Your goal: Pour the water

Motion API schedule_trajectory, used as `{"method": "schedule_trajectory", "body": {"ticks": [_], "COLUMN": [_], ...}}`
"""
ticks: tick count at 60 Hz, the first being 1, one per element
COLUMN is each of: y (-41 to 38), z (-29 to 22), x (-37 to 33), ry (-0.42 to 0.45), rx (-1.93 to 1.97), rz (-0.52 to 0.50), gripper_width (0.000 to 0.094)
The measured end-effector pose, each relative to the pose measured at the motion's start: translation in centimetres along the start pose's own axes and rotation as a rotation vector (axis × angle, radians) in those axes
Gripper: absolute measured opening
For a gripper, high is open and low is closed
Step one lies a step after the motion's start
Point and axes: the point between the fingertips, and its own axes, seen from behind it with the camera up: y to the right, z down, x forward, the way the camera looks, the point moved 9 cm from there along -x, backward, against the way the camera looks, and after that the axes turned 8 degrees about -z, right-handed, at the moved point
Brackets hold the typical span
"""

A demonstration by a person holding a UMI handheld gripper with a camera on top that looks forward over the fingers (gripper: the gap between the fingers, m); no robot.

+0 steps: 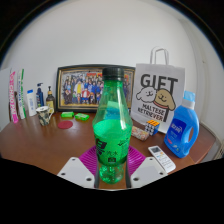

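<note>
A green plastic bottle (112, 120) with a dark cap stands upright between my gripper's (111, 172) two fingers, filling the gap between them. Both magenta pads (90, 159) press against its lower body on either side. The bottle appears lifted a little above the brown table (30, 150). Its base is hidden below the fingers. A small clear glass (44, 118) stands on the table beyond the fingers, to the left.
At the back stand a framed photo (80, 88), a white GIFT paper bag (159, 98) and a blue detergent bottle (183, 128). Small bottles (32, 100) and toothbrushes (16, 95) stand at the left. Green objects (74, 117) and a white remote (160, 157) lie on the table.
</note>
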Motion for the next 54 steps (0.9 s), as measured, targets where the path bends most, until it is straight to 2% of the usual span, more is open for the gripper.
{"method": "schedule_trajectory", "body": {"ticks": [6, 14, 26, 40, 46, 54], "y": [-0.6, -0.9, -2.9, -11.1, -15.3, -19.5], "z": [-0.7, -4.3, -12.9, -23.1, -24.7, -24.4], "x": [0.4, 1.3, 4.7, 12.2, 15.6, 19.3], "ry": [-0.017, -0.011, -0.023, -0.044, -0.068, -0.115], "rx": [-0.027, -0.103, -0.333, -0.823, -1.104, -1.461], "rz": [0.014, 0.077, 0.229, 0.382, 0.429, 0.485], "gripper_width": [0.0352, 0.0352, 0.0352, 0.0352, 0.0348, 0.0354]}}
